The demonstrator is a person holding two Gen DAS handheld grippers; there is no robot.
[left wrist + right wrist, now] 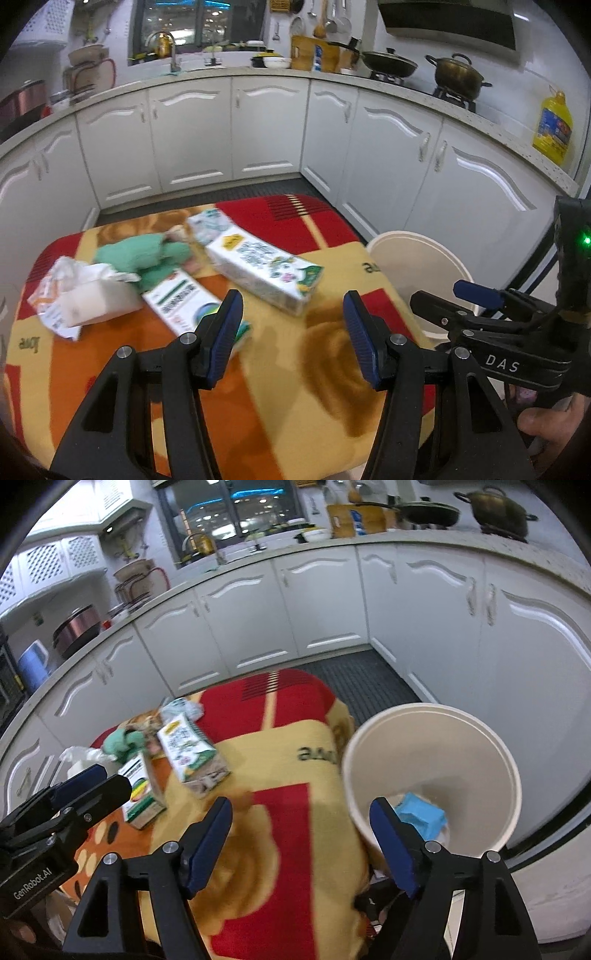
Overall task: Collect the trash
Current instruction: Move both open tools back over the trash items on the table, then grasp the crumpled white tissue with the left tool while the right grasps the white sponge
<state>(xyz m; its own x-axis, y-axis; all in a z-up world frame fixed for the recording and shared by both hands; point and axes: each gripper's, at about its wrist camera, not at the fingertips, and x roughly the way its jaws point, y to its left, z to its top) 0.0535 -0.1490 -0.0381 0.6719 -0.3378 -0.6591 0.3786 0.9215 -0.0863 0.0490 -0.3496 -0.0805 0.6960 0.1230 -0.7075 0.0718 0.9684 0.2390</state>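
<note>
Hovering over the blanket (pixel 280 387), both tongs gape empty.

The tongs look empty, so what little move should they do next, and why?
Probably reach the left tongs forward to the green and white carton and close on it. Both the left and right tongs are open with nothing between them, the bucket already holds a blue piece, and boxes and tissues still lie on the blanket.
</note>
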